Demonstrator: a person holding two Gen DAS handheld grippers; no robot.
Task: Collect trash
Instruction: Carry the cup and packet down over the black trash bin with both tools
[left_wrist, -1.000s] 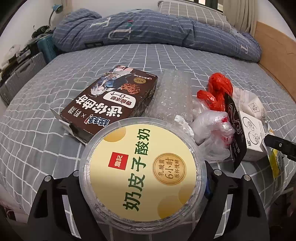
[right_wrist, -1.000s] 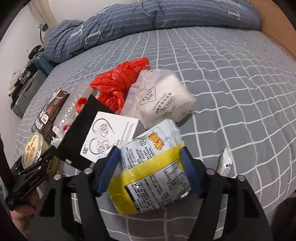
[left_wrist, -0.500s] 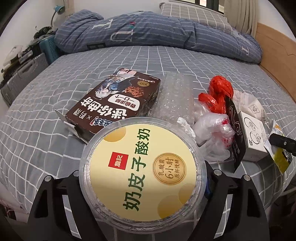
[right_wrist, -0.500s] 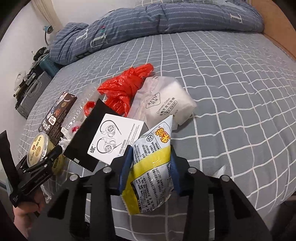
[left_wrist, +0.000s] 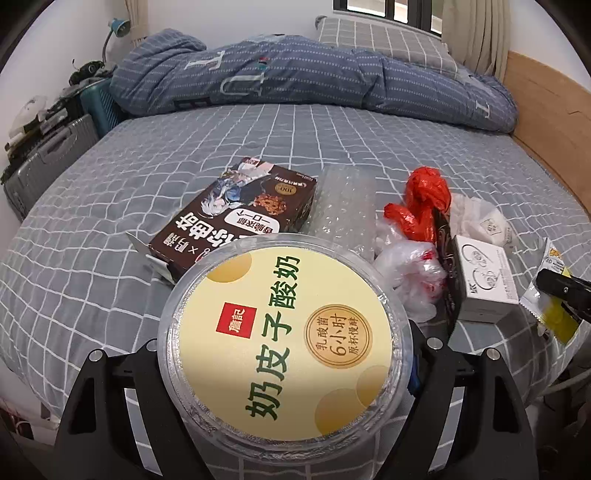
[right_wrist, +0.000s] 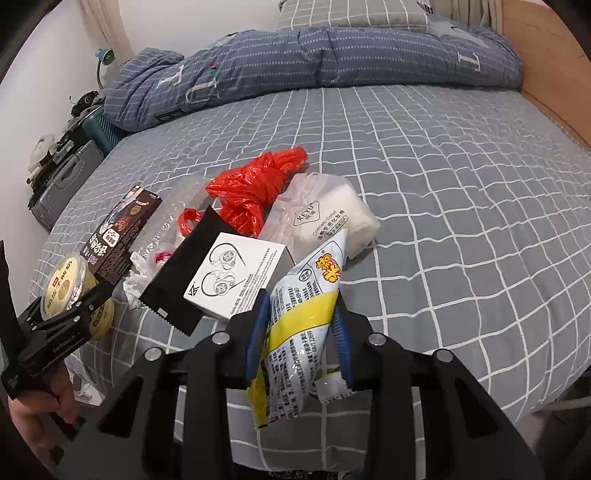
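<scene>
While the left gripper (left_wrist: 284, 354) clamps the round yellow-lidded plastic yogurt tub (left_wrist: 284, 343), the right gripper (right_wrist: 299, 332) pinches the crinkled yellow-white foil snack wrapper (right_wrist: 295, 332), long axis toward upper frame; remaining trash lies upper left.

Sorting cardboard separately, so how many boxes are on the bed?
2: brown snack box at the pile's left end, white earphone box near its right. Others may hide underneath.

A rumpled blue quilt (left_wrist: 303, 85) lies across the bed (left_wrist: 110, 206) at top; suitcases (left_wrist: 48, 162) stand at left.
</scene>
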